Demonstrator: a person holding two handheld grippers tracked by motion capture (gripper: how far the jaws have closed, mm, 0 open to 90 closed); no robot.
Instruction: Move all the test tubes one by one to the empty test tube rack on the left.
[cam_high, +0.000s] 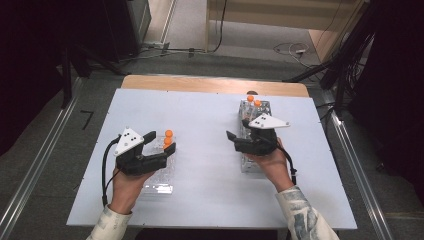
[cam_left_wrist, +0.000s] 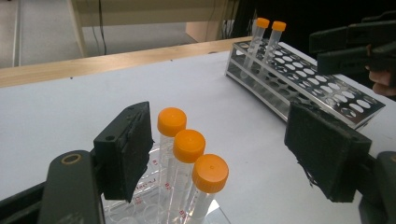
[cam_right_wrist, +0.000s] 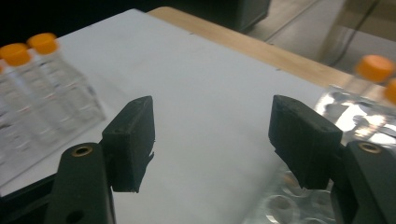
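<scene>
Three clear tubes with orange caps stand upright in a clear plastic rack at the table's left. My left gripper is open and its jaws straddle the caps, nearer the left jaw, without gripping them. My right gripper is open and empty above the near end of a metal rack. That metal rack holds two orange-capped tubes at its far end. The right gripper view looks between its open jaws across the bare table to the clear rack's tubes.
A white board covers the table, with a wooden strip along the far edge. Bare board lies between the two racks. Floor rails, cables and dark equipment surround the table. The right gripper appears far off in the left gripper view.
</scene>
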